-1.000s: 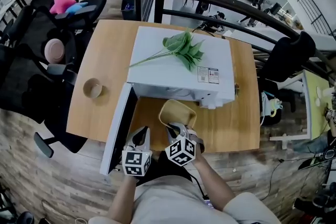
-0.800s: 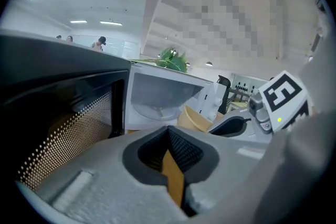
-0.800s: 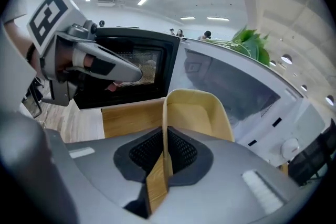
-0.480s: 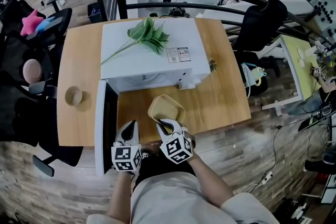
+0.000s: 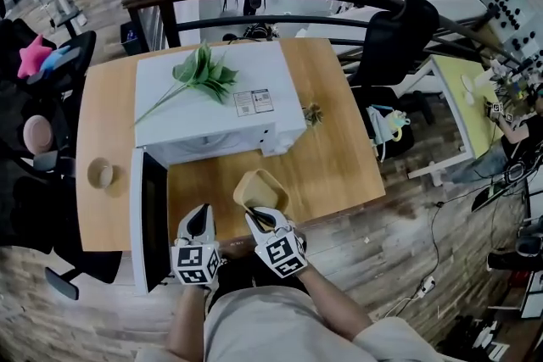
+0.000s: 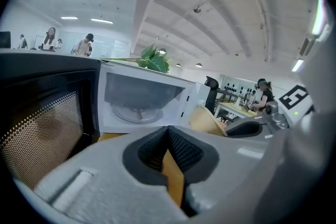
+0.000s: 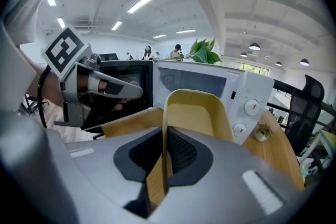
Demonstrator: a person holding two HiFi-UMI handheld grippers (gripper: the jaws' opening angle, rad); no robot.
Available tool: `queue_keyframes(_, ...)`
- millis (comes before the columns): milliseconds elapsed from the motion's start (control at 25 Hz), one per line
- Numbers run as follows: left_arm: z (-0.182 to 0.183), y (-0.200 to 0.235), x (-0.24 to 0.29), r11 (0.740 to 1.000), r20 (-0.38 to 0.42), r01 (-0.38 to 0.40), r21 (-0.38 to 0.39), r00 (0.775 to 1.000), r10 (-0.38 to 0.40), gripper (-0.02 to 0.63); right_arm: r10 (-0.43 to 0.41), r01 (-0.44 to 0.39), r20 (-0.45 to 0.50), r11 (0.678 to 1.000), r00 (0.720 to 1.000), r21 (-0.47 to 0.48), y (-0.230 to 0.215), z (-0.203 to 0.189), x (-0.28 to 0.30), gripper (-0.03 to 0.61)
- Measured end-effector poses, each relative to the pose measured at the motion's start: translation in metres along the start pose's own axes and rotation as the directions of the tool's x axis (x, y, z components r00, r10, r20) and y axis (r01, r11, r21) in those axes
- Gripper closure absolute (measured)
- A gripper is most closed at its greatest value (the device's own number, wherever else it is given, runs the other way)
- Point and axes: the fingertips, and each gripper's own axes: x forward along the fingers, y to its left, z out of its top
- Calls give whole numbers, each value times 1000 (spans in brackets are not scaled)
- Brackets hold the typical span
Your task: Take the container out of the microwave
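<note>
Since a second ago your right gripper (image 5: pixel 257 216) has drawn the yellow container (image 5: pixel 260 187) back from the microwave (image 5: pixel 212 110). It is now in front of the open cavity, clear of it, over the wooden table (image 5: pixel 339 157). The jaws are clamped on the container's near rim, one pad inside the wall and one outside. Your left gripper (image 5: pixel 198 220) points forward just beside it, between the container and the microwave's swung-out door (image 5: pixel 146 220), jaws together on nothing. You have one container, one microwave, two grippers, and one cup (image 5: pixel 100 173) left of the microwave.
</note>
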Motion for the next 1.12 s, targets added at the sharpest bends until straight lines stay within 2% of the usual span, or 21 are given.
queue_keyframes(200, 3, -17, 9, 1000, -1, 3, -2, 1000, -3, 611, -20, 20, 2, 998, 1000, 53, -23, -8, -14, 546)
queue_keyframes(440, 21, -39, 16, 1000, 27, 19, 24, 999, -19, 611, -49, 45, 51, 996, 997, 76, -41, -1, -31, 546)
queue_keyframes(840, 62, -75, 12, 995, 100, 44, 86, 994, -53, 611, -142, 125, 149, 985, 979, 117, -75, 32, -65, 548)
queue_keyframes(1120, 101, -96, 0, 987, 179, 58, 152, 980, -85, 611, -184, 162, 215, 980, 959, 118, -88, 58, -86, 548)
